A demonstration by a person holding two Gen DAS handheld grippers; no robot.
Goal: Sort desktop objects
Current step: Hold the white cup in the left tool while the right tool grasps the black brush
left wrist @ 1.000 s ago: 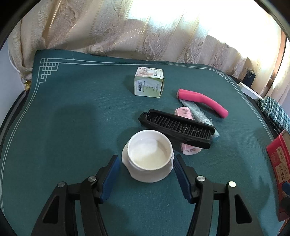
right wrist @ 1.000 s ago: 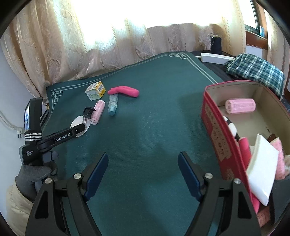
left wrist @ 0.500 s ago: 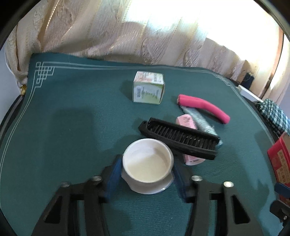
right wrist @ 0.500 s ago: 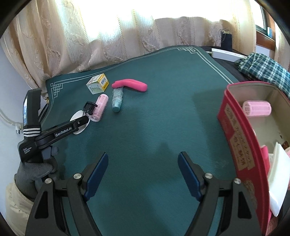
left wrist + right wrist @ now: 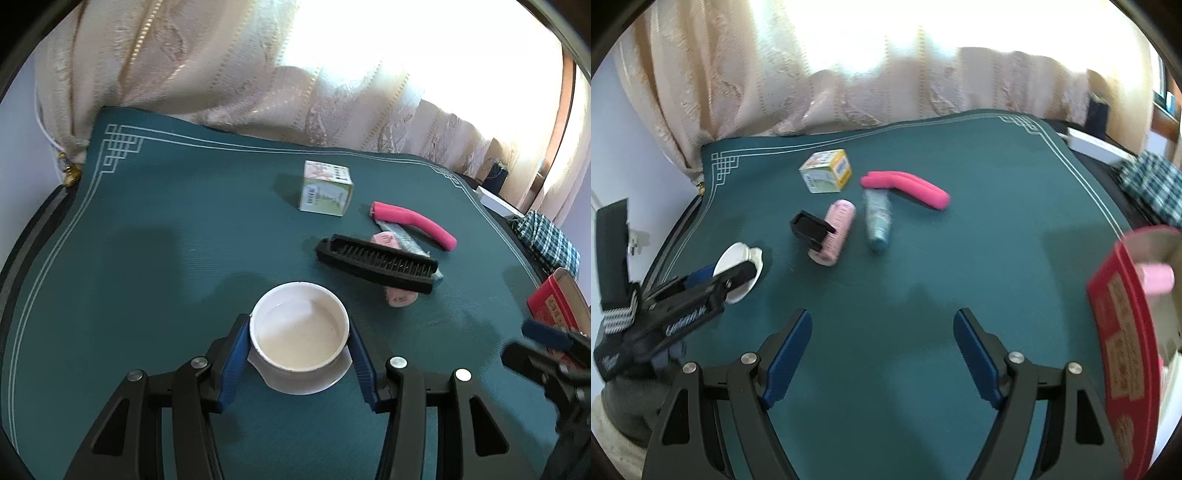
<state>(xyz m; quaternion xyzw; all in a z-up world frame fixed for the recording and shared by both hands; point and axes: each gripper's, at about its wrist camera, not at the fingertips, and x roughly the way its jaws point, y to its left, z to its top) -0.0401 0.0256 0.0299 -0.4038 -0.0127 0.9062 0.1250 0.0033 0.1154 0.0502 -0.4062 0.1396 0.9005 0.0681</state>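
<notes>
White ceramic cup: sitting at 6 o'clock on the green mat; left gripper clamping its rim sides; right gripper gaping, carrying nothing; likely rigid, smooth, breakable, gripping best below the rim

Two wrist fisheyes, angled down, shared mat

Glossy white ceramic bowl; matt green cloth mat; black plastic comb.

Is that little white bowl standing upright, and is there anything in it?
Upright and empty. The white bowl shows its round mouth and bare pale bottom, sitting level between the left gripper pads, which press its sides.
</notes>
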